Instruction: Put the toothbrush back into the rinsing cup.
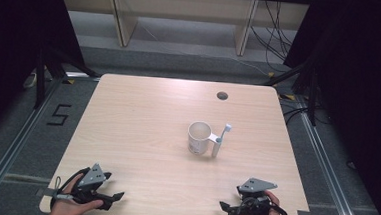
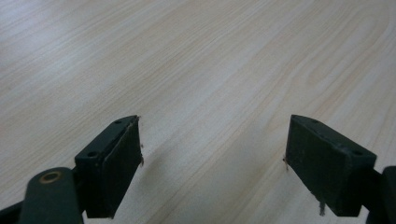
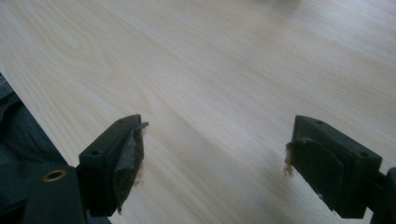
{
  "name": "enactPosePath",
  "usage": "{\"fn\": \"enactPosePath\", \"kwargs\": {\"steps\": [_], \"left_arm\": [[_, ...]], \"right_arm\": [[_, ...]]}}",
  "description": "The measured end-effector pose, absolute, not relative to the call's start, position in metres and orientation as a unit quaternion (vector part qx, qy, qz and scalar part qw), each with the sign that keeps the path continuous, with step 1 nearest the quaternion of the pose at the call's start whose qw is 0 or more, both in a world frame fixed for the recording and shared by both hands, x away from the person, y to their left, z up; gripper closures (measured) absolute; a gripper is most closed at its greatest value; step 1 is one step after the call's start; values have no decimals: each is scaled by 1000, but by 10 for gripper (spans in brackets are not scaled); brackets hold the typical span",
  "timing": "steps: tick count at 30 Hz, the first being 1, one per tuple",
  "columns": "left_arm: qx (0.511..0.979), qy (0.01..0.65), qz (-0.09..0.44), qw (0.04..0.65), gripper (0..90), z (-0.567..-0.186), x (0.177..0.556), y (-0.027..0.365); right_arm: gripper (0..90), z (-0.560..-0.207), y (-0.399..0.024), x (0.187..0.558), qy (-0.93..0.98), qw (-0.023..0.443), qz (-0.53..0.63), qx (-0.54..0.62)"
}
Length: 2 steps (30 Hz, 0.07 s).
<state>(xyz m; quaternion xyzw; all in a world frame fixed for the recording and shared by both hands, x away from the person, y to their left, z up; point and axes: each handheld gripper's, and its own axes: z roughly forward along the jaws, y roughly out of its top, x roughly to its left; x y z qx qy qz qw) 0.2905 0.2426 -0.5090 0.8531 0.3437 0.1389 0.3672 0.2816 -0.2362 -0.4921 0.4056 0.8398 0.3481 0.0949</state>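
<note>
A white mug (image 1: pixel 197 137) stands near the middle of the light wooden table (image 1: pixel 143 114), its handle turned right. A white toothbrush (image 1: pixel 220 140) leans upright against that handle. My left gripper (image 1: pixel 115 199) rests at the table's front left corner, held by a hand; its jaws stand wide apart over bare wood (image 2: pixel 212 154). My right gripper (image 1: pixel 225 208) rests at the front right, also in a hand, with its jaws spread over bare tabletop (image 3: pixel 215 154). Both grippers are far from the mug.
A round cable hole (image 1: pixel 222 95) sits near the table's far edge. Beyond the table are wooden shelf legs (image 1: pixel 124 18) and cables (image 1: pixel 278 37) on the grey floor. A floor marking "5" (image 1: pixel 58 114) lies to the left.
</note>
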Motion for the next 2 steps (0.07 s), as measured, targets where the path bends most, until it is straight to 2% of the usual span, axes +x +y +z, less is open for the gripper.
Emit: {"fn": "enactPosePath", "kwargs": {"steps": [2], "left_arm": [[850, 344, 136, 376, 178, -510, 291, 242]], "right_arm": [[188, -491, -237, 282, 844, 92, 345, 401]]}}
